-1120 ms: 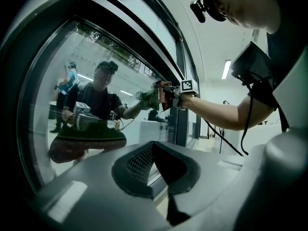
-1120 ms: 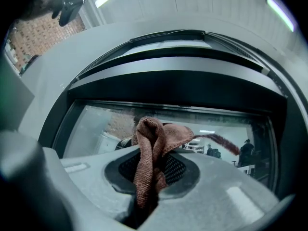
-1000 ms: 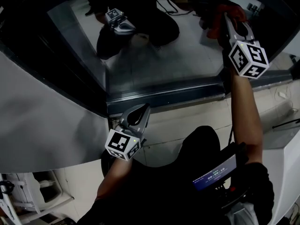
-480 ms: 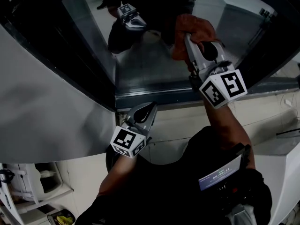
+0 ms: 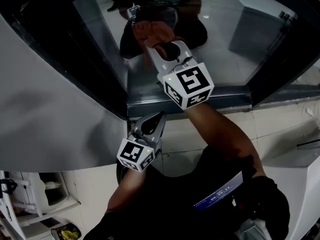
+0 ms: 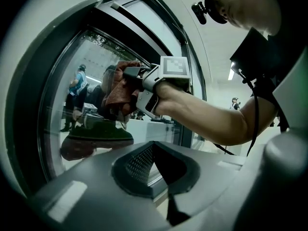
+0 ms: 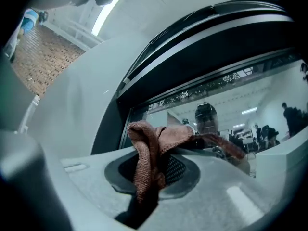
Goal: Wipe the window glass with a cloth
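Now right gripper (image 5: 154,45) clamps the cloth (image 5: 150,30) up at the glass (image 5: 225,44) for wiping, left gripper (image 5: 156,118) idle, jaws together.

Ahead, window glass (image 5: 220,59) and frame (image 5: 225,98) block passage.

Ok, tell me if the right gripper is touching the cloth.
Touching. Right gripper view: the cloth is clamped between the shut jaws of the right gripper.

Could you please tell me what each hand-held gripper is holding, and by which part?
Right hand-held gripper pinches the cloth by a bunched fold; left hand-held gripper is shut, empty.
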`<act>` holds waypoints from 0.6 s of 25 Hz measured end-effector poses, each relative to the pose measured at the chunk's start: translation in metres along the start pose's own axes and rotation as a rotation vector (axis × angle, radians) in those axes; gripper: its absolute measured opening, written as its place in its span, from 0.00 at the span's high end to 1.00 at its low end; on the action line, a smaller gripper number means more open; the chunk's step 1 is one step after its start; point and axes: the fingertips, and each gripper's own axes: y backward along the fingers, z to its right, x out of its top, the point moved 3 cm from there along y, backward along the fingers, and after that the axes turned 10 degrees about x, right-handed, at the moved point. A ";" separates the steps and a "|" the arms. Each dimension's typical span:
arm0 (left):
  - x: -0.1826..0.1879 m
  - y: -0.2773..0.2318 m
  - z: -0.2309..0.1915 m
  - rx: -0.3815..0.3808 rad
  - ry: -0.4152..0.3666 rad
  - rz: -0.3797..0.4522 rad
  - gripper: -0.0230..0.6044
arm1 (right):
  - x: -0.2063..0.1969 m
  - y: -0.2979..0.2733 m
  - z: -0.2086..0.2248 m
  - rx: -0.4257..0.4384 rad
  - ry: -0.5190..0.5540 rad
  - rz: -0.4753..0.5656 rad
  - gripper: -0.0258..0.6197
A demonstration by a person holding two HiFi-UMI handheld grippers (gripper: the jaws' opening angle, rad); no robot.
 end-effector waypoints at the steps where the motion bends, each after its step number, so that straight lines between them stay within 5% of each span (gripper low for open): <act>1: -0.001 0.001 0.001 -0.001 -0.001 0.002 0.94 | -0.002 -0.005 -0.003 0.005 0.010 -0.008 0.89; 9: 0.004 0.006 -0.003 0.006 -0.006 0.000 0.94 | -0.023 -0.014 0.019 -0.070 -0.050 -0.066 0.89; 15: 0.002 0.003 -0.004 -0.006 -0.007 0.012 0.94 | -0.023 -0.004 0.031 -0.076 0.020 -0.080 0.89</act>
